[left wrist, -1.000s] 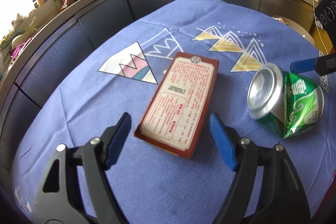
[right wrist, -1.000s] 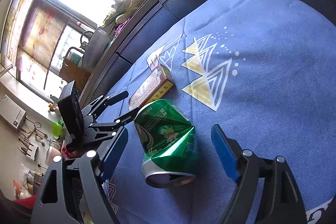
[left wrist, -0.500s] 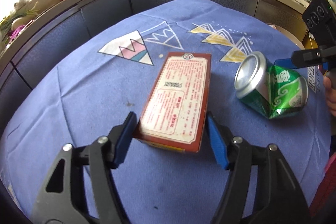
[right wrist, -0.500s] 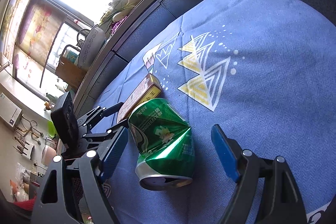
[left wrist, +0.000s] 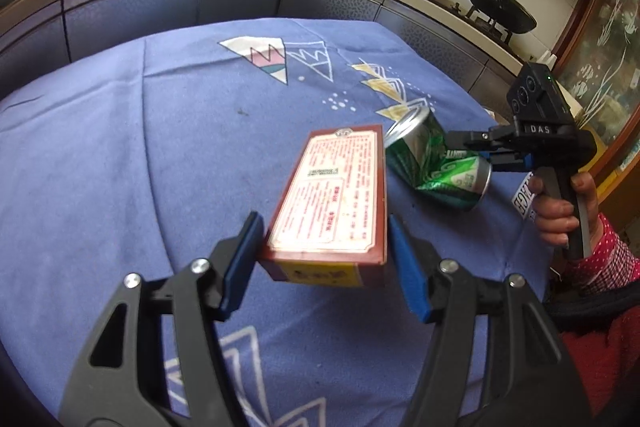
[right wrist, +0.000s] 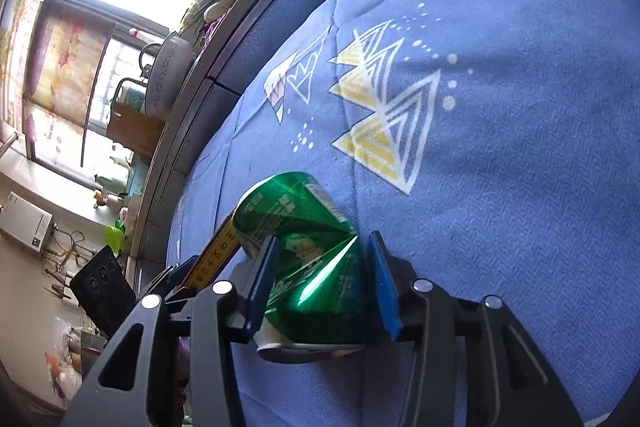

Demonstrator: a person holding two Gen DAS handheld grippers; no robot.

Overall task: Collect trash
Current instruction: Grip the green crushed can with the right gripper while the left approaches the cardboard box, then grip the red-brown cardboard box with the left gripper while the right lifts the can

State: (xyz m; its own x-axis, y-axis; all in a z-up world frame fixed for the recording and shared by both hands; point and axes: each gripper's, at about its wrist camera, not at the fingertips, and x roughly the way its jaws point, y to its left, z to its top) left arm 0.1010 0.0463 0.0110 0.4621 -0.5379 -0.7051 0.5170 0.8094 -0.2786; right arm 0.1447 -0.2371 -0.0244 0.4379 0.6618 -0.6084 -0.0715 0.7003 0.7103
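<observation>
Two pieces of trash sit over the blue tablecloth (left wrist: pixel 120 155). The left gripper (left wrist: pixel 326 259) clamps the box (left wrist: pixel 332 199) by its long sides, lifted and pitched down. The right gripper (right wrist: pixel 322 283), angled down, closes on the dented can (right wrist: pixel 308 255) at its crease; the can is probably light, slippery and easily crushed.

green can (right wrist: pixel 304 251), red box (left wrist: pixel 334 195), blue triangle-patterned tablecloth (left wrist: pixel 140 147)
</observation>
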